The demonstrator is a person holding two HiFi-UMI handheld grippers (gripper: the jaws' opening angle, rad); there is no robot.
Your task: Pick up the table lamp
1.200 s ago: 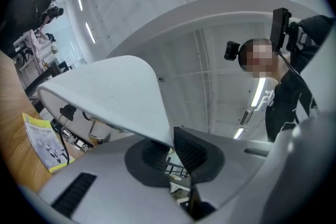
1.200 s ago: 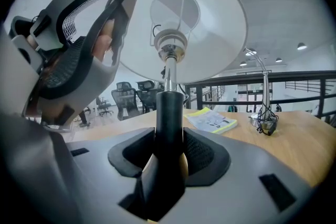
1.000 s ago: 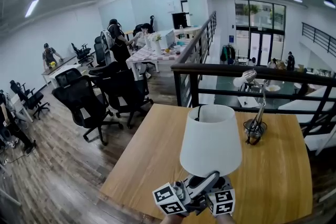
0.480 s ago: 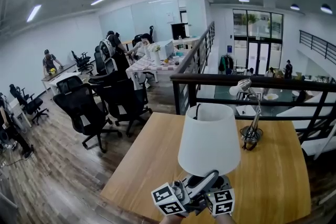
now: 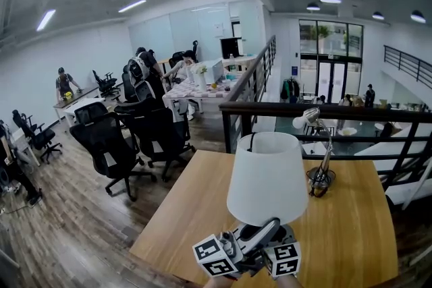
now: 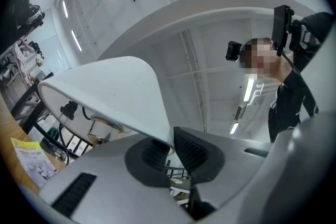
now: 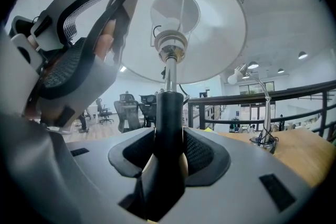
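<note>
Firmly closed, the right gripper (image 7: 169,152) has both dark ribbed pads pressed against the black lower stem of the table lamp (image 7: 169,107). The stem rises upright from between the jaws. Above the black section it narrows to a chrome rod and a socket, which sits inside a white cone-shaped shade (image 7: 210,34) with an open top.

The left gripper (image 6: 169,145) is clamped too, its jaws pinching the thin lower rim of the shade. From the right gripper view it shows at the upper left, holding that rim edge.

In the head view the lamp stands over the near edge of a light wooden table (image 5: 351,226), with the shade directly above the two marker cubes. The shade hides both sets of jaws there. The lamp's base is not visible in any view, so I cannot tell whether it touches the tabletop.

Farther back on the table, well apart, stands a slim metal desk lamp (image 5: 322,158), in front of a dark railing (image 5: 337,111). Black office chairs (image 5: 108,138) stand on the floor to the left.
</note>
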